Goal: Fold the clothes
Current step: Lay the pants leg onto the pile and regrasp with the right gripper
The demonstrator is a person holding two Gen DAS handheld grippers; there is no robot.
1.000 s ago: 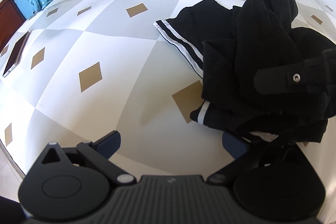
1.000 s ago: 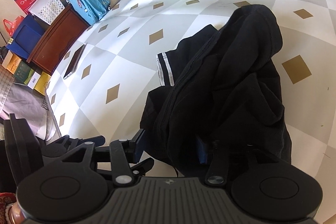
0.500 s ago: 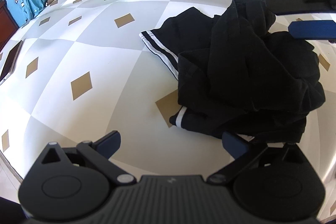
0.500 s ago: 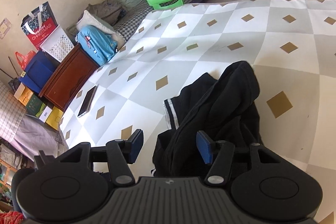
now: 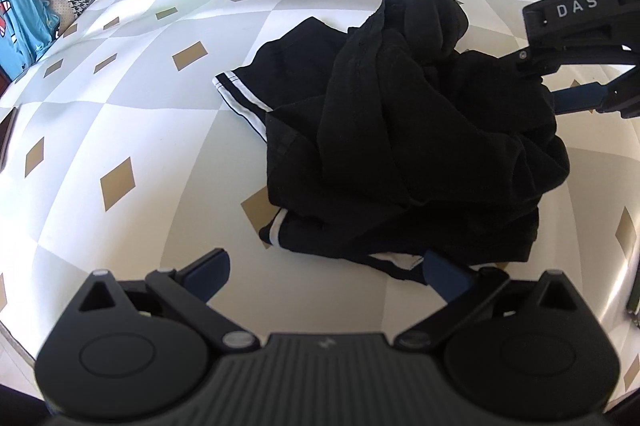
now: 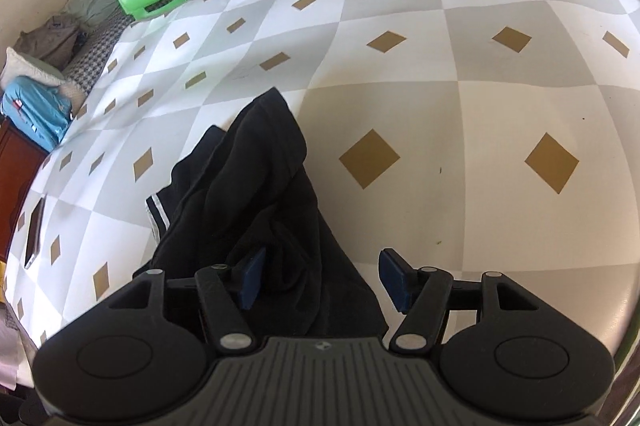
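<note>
Garment (image 5: pixel 408 130) dropped in black heap mid-bench (image 5: pixel 120 98); right hand-held gripper (image 6: pixel 320 280) let go, jaws opening over it. Left hand-held gripper (image 5: pixel 326 272) wide, empty. Fold barely started tbh.

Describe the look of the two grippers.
Both are matte black plastic: the left gripper and right gripper each have a ribbed body, two round discs, silver screws and dark blue pads. The right one carries white letters "DAS" on its side.

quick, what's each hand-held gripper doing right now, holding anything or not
Left hand-held gripper: open, holding nothing, at the near edge of the black garment.
Right hand-held gripper: jaws opening, cloth between them but not gripped.
</note>
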